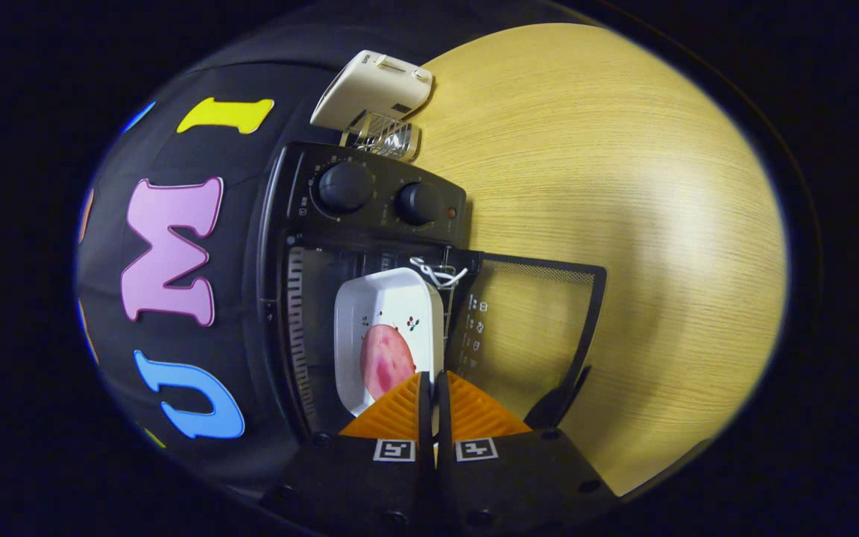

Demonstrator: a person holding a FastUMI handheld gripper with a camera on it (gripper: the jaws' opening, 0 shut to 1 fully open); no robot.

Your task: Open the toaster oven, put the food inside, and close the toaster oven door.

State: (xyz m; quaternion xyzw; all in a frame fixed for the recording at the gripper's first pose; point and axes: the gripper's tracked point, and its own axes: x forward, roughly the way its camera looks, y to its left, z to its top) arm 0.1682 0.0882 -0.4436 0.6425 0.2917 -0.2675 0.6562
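Observation:
The black toaster oven (370, 201) stands with its two knobs beyond my fingers and its glass door (526, 328) swung fully open onto the table. A white rectangular dish (388, 313) with a pink slice of food (385, 362) rests in the oven's cavity, on the wire rack. My gripper (433, 391) is just at the dish's near rim. Its fingers are almost together, and a strip of the white rim shows in the thin gap between them. The door's dark handle (560, 403) sits right of my fingers.
A cream-coloured appliance (373, 86) with a small wire rack (381, 134) stands beyond the oven. The light wooden table (623, 186) stretches wide to the door's side. The booth's black cloth wall (176, 149) runs along the oven's other side.

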